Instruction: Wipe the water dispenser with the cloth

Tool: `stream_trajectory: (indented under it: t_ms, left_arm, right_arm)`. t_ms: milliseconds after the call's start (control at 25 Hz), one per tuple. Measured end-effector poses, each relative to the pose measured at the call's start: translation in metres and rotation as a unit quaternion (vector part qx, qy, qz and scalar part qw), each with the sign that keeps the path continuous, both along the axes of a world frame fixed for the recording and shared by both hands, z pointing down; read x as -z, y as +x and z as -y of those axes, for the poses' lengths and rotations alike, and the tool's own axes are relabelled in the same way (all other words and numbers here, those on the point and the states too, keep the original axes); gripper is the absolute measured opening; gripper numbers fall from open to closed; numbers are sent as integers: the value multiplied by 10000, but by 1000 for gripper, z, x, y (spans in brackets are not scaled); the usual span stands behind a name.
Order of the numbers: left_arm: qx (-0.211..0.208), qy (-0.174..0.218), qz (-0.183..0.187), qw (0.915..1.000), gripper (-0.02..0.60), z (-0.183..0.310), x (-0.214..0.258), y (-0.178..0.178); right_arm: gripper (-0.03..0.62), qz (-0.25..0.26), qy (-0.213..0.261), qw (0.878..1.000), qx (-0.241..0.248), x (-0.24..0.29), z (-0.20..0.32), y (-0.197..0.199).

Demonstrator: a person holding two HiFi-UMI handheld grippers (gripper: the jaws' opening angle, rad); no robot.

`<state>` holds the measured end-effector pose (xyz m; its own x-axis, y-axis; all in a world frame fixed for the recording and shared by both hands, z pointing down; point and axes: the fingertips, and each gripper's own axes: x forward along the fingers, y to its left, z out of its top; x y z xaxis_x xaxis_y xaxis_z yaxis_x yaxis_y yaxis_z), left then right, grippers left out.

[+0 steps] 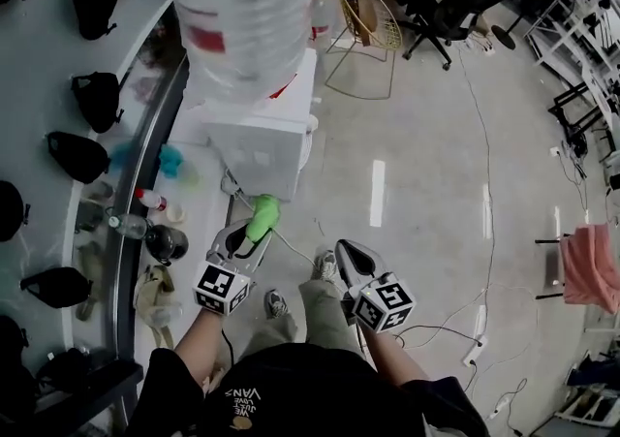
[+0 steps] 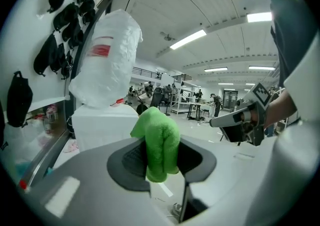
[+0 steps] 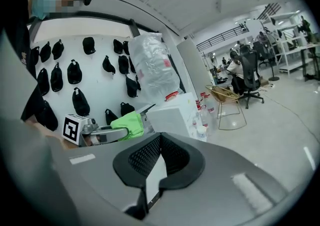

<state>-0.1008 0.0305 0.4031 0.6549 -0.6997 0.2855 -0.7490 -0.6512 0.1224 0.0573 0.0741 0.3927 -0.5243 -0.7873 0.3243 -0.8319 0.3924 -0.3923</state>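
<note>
Left gripper [image 1: 244, 239] is clamping the green cloth [image 2: 157, 145], holding it bunched and pointed toward the white dispenser [image 1: 266, 140] just ahead, apparently readying a wipe; cloth and dispenser are not yet touching. Right gripper [image 1: 355, 265] is idling at right, jaws together, empty.

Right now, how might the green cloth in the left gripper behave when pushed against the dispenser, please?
The cloth bulges in soft folds beyond the left gripper, so it is probably floppy and compressible. Its fuzzy pile likely grips, not slides.
</note>
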Motion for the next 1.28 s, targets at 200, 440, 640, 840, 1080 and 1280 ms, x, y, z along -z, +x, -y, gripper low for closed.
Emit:
stream_trajectory:
  t_ms: [200,440,640,840,1080,1280]
  left_arm:
    - [-155,109,-22,9998,126,46,-18,22]
    - [-222,84,130,9996,126,99,-59,46]
    - [-397,242,145,9988,126,138,-82,72]
    - [-351,307,144,9988,126,171,-97,74]
    - [205,175,274,9993,126,199,-106,45]
    - [924,89,417,9948,126,214,-107,-11]
  right_arm:
    - [5,-58,-88,9998,191,-23,35,2]
    - [5,83,-185,9993,323,-49,71,1]
    - [5,58,-304,9989,356,-77,100,6]
    - [6,266,-433,9984,262,-99,118,1]
    - [6,158,-529,9981,287,-110,123,5]
    - [6,21,-525,9982,276,-107,120,7]
